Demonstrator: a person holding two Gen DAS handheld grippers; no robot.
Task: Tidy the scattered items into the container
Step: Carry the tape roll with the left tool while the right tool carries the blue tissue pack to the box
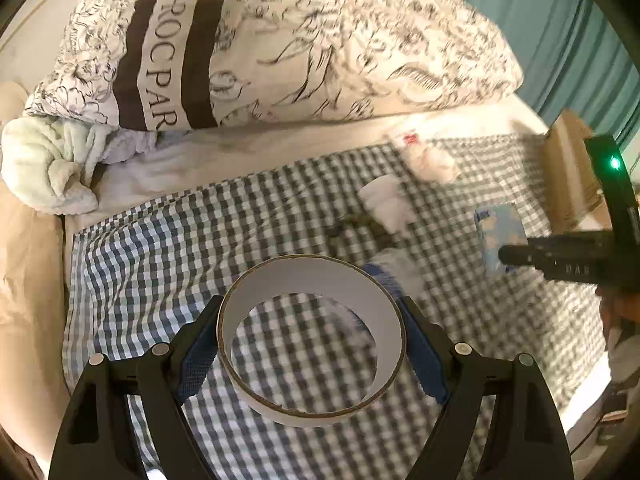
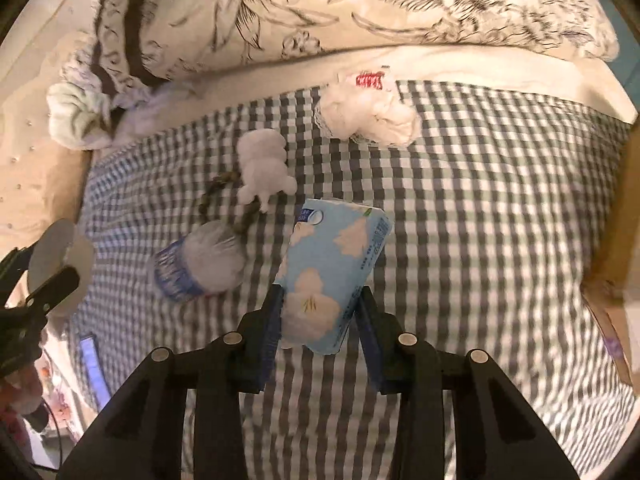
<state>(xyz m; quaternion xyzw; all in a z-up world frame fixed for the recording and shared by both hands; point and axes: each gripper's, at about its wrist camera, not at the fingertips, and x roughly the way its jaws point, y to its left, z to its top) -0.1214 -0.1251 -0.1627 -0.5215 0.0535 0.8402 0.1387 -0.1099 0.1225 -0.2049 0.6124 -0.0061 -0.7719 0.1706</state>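
My left gripper (image 1: 312, 340) is shut on a white tape roll (image 1: 312, 276), held above the checked cloth (image 1: 160, 248). My right gripper (image 2: 320, 312) is shut on a light blue tissue pack (image 2: 336, 264), lifted over the cloth (image 2: 480, 200). The tissue pack (image 1: 498, 236) and right gripper also show at the right of the left wrist view. On the cloth lie a small bottle with a blue label (image 2: 196, 264), a white plush toy (image 2: 264, 164) with a braided cord (image 2: 216, 188), and a crumpled white cloth (image 2: 368, 116). The cardboard box (image 2: 616, 272) stands at the right edge.
A patterned duvet (image 1: 280, 48) is heaped across the back of the bed. A pale green towel (image 1: 52, 164) lies at the back left. The cardboard box (image 1: 568, 168) shows at the right, by a teal curtain (image 1: 540, 20).
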